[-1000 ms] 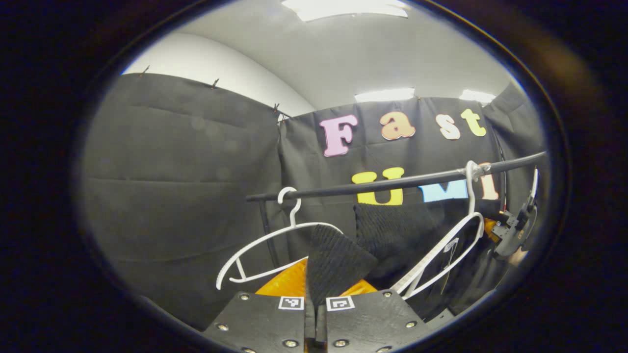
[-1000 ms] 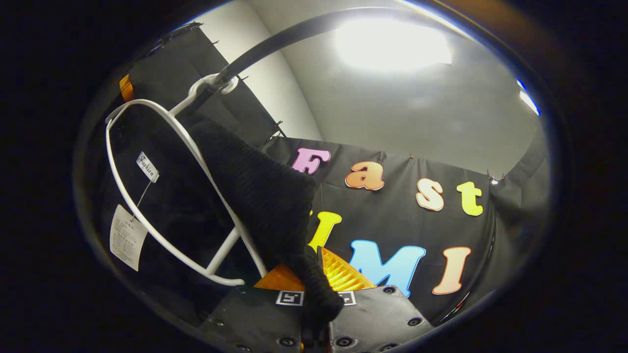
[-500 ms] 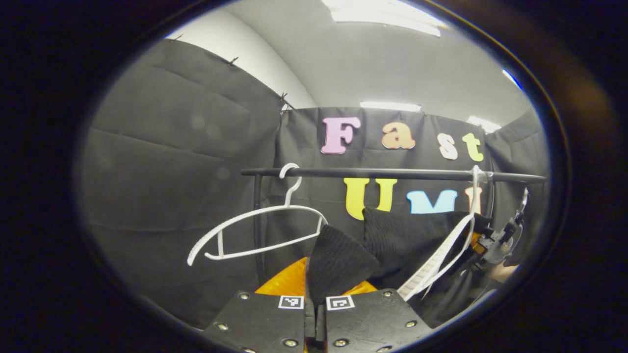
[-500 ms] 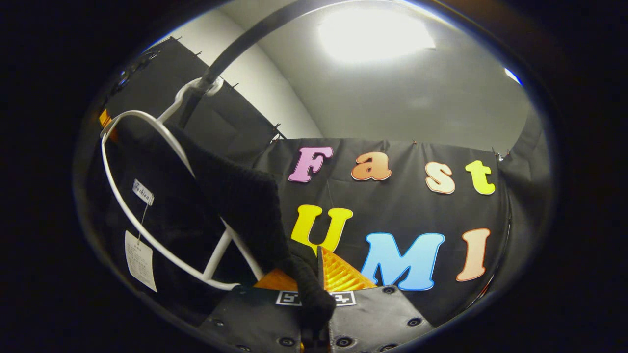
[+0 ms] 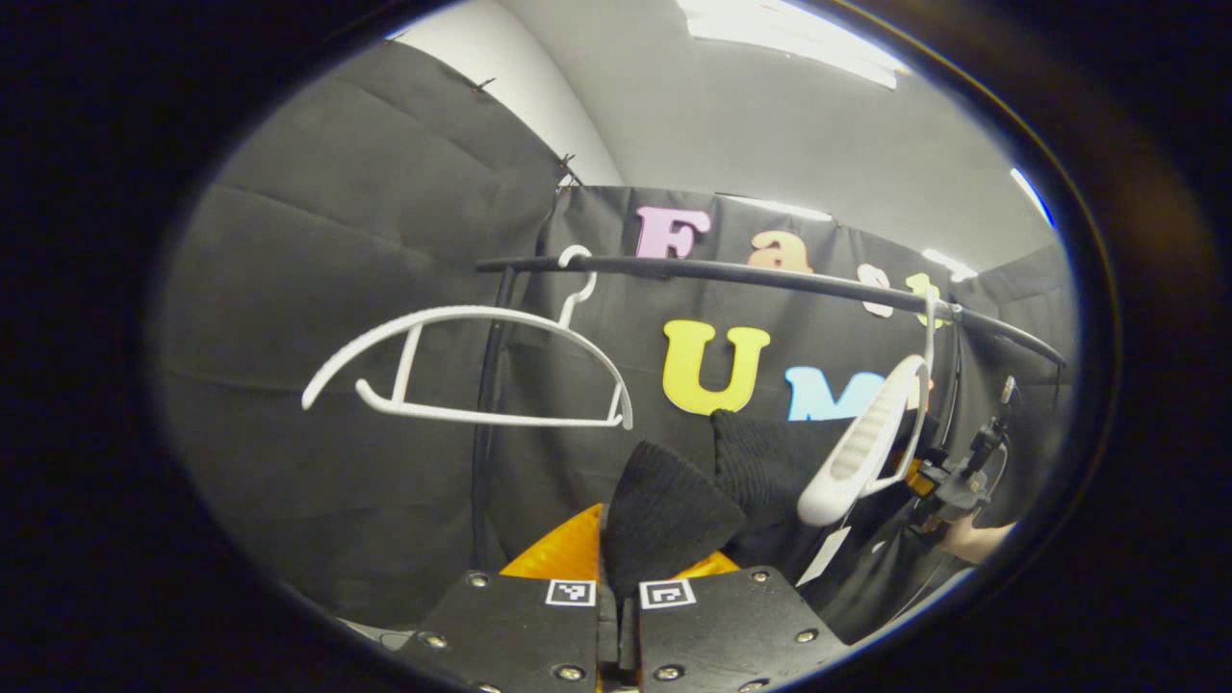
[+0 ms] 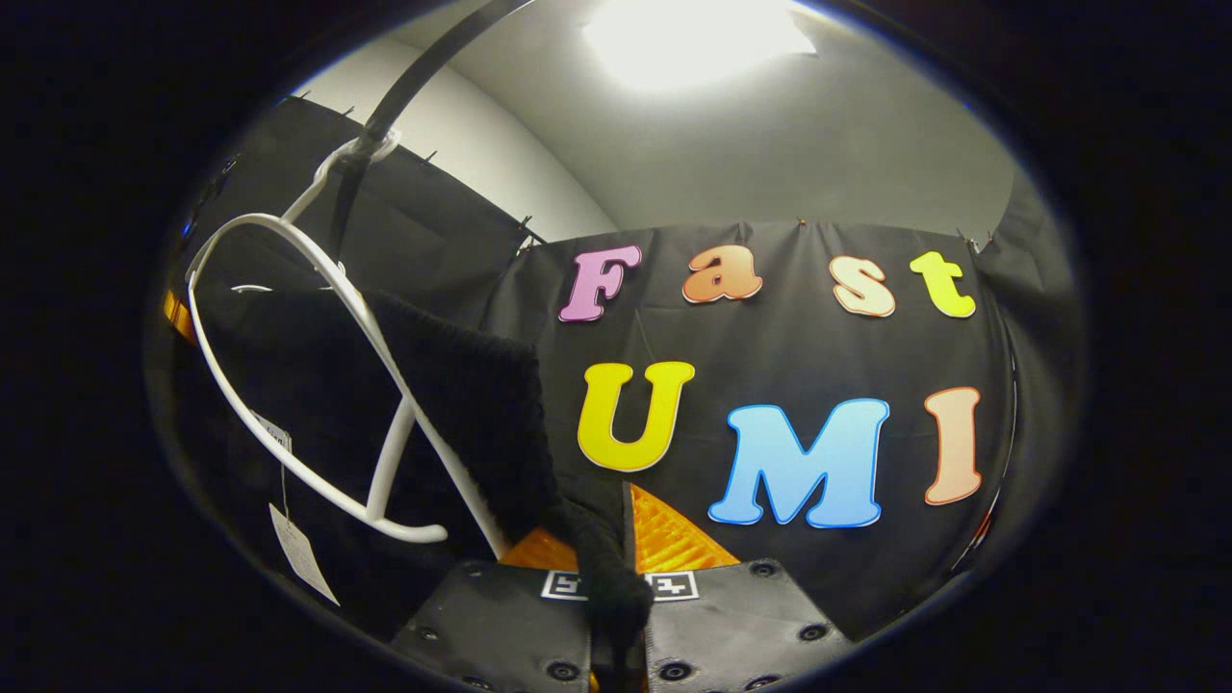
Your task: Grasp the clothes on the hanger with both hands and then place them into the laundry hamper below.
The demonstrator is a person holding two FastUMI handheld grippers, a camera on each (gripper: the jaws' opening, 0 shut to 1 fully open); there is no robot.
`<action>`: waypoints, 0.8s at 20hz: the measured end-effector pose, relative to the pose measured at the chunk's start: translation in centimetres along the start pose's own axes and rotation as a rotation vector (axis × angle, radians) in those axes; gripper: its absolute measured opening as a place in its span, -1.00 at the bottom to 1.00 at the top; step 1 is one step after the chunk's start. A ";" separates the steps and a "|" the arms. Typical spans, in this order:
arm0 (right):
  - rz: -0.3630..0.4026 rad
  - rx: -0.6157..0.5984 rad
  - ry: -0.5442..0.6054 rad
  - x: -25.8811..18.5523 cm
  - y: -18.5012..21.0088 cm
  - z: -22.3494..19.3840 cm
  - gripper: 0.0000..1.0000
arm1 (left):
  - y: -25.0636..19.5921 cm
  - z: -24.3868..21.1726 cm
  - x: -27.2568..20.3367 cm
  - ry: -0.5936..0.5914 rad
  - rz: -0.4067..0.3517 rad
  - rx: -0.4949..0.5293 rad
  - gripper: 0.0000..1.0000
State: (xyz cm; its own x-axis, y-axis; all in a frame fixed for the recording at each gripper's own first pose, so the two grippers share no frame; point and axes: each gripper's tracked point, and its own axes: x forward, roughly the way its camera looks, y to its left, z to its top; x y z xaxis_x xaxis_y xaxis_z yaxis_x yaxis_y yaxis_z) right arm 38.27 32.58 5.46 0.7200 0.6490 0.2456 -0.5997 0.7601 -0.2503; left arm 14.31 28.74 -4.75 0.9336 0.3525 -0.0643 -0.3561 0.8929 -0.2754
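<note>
Left gripper view: knit clamped at both ends

Left gripper (image 5: 616, 577): fingers closed on a fold of the black knit (image 5: 674, 510). Right gripper (image 6: 616, 577): fingers pinched on the same knit (image 6: 462, 404), which hangs beside a white hanger (image 6: 289, 385) hooked on the rail (image 6: 423, 67). Second hanger (image 5: 462, 356): bare, at the rail's (image 5: 751, 277) far end

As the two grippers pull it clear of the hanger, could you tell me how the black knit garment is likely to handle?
Probably floppy: the black knit garment sags between the left hand-held gripper and the far one, and folds where the right hand-held gripper pinches it. Its ribbed, coarse knit should resist slipping from the fingers. It may snag on the white hanger it is draped against.
</note>
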 end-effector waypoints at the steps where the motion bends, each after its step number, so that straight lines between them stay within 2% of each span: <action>1: -0.007 0.012 0.018 0.0 -0.2 -0.5 -0.88 | -0.2 -0.5 0.1 0.007 0.001 -0.012 -0.94; 6: -0.046 0.085 0.099 -1.1 -0.8 -2.8 -0.85 | -2.0 -5.2 -0.3 0.067 -0.001 -0.032 -0.96; 10: -0.045 0.089 0.124 -2.3 -0.8 -3.7 -0.85 | -1.9 -8.2 -1.4 0.100 0.000 -0.118 -0.92; 11: -0.047 0.086 0.131 -2.8 -0.8 -4.0 -0.85 | -1.8 -8.7 -1.3 0.106 0.005 -0.135 -0.96; 16: -0.038 0.052 0.186 -5.6 -0.2 -6.1 -0.85 | -3.8 -11.3 -0.3 0.134 0.012 -0.136 -0.96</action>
State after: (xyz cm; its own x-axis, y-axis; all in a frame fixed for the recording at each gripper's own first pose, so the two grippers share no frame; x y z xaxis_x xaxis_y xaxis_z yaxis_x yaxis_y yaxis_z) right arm 36.48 28.61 -1.61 0.7915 0.6065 0.0750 -0.5849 0.7874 -0.1945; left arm 15.77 22.10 -14.57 0.9294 0.3147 -0.1930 -0.3674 0.8395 -0.4004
